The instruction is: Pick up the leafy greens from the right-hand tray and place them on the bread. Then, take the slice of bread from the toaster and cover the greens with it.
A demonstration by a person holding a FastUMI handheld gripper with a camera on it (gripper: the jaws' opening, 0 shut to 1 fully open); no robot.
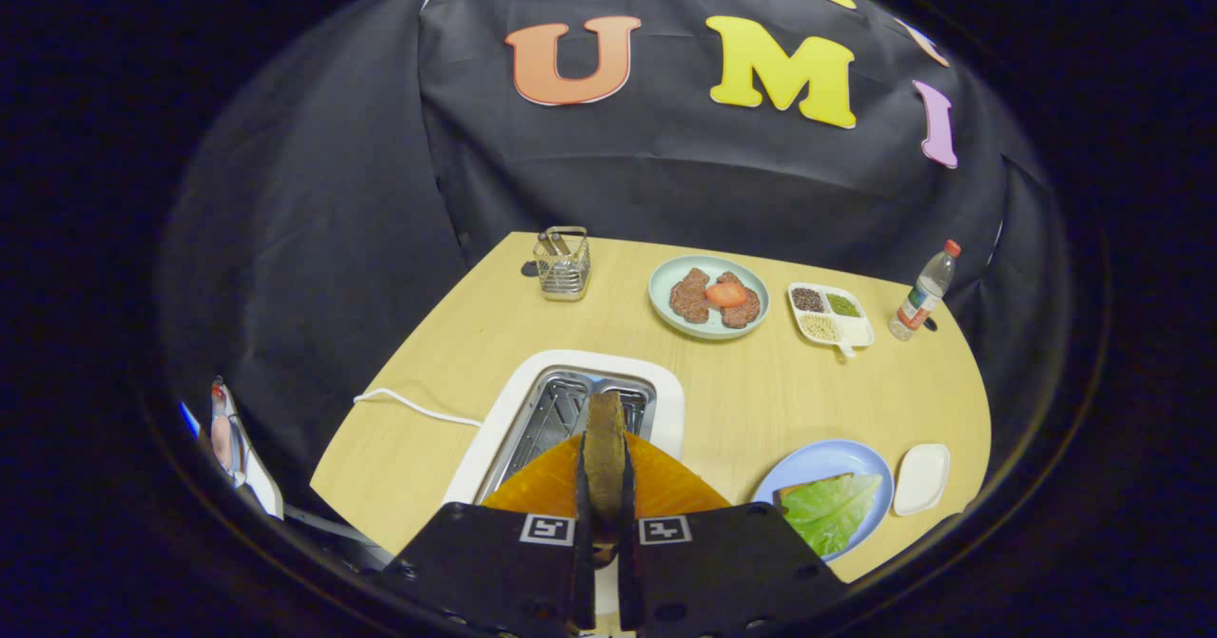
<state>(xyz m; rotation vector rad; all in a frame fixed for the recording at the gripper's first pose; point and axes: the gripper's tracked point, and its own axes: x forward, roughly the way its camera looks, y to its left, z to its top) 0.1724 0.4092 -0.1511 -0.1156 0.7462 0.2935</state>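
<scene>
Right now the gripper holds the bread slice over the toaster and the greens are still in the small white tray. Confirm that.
Not quite. The gripper view shows the greens already on the blue plate. The gripper does hold the bread slice over the toaster.

Setting: a staged recording booth dressed as a kitchen counter, not a lived-in home. Black cloth point(666, 172) hangs as the wall behind and around a single light wooden table point(761, 391), draped in folds. Kitchen props sit on the table: a white toaster point(666, 386) just ahead of the fingers with its white cord point(409, 405) trailing off to the left; beyond it a wire utensil holder point(562, 262), a pale green plate point(708, 296) of meat patties and a tomato slice, a divided condiment dish point(830, 315) and a plastic bottle point(922, 294). To the right of the fingers: a blue plate point(827, 462) and a small white dish point(921, 478).
</scene>
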